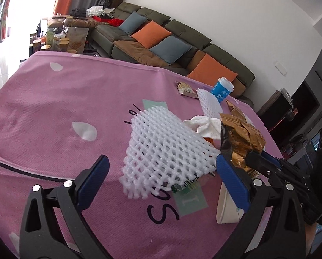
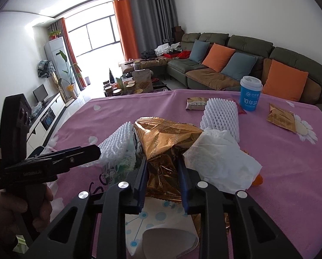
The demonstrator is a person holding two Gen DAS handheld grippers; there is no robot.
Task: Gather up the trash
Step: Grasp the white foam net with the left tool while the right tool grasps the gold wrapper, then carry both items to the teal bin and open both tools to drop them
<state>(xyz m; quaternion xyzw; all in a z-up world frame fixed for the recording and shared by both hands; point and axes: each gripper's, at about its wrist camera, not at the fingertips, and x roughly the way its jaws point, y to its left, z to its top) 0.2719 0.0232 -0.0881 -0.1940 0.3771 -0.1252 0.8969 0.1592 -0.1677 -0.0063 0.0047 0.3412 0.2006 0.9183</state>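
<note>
Two white foam nets (image 1: 167, 149), crinkled gold foil wrapper (image 2: 165, 144), crumpled tissue (image 2: 221, 157)

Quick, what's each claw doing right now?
Left gripper: open, holding nothing, white foam net between its fingers.
Right gripper: shut on the gold foil wrapper.

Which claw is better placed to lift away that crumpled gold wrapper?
Probably the right claw: its pads already pinch the gold wrapper. The left claw is open, by the white foam net.
</note>
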